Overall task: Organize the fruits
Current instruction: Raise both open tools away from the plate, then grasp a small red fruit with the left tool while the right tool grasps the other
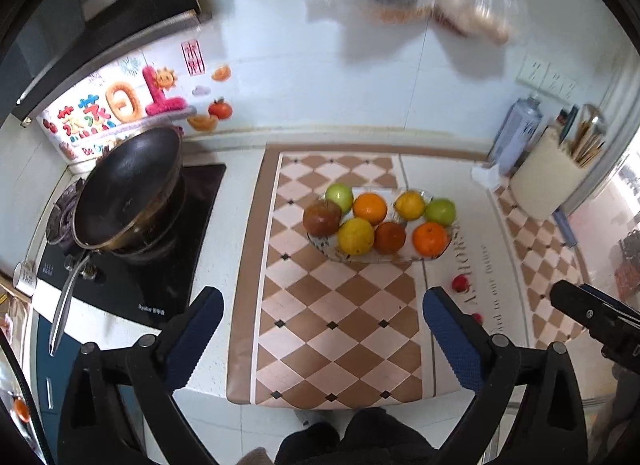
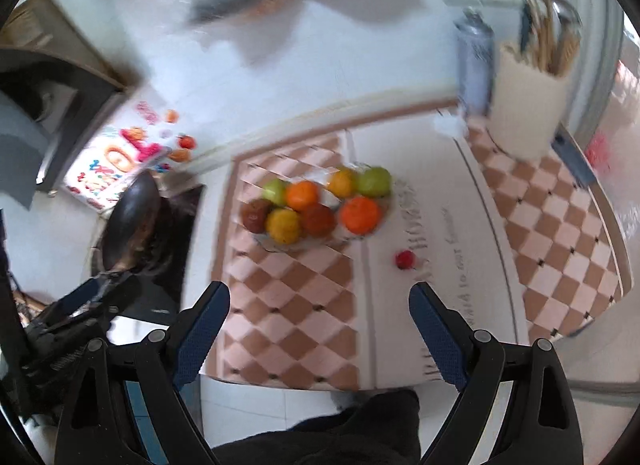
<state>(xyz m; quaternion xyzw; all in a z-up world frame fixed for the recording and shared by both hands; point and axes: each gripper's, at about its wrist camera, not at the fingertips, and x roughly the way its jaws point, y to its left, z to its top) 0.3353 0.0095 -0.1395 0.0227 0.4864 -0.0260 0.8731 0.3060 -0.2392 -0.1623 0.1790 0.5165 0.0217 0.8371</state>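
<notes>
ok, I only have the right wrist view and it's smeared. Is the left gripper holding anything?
Observer: No. In the left wrist view the left gripper is open, with nothing between its fingers. Only the checked mat shows below it.
Operator: I see one small red fruit loose on the mat. Any more off the plate?
Observer: Yes. A second red bit peeks out beside the left gripper's right-hand finger, nearer the counter edge than the first red fruit. It is too hidden to say what it is.
</notes>
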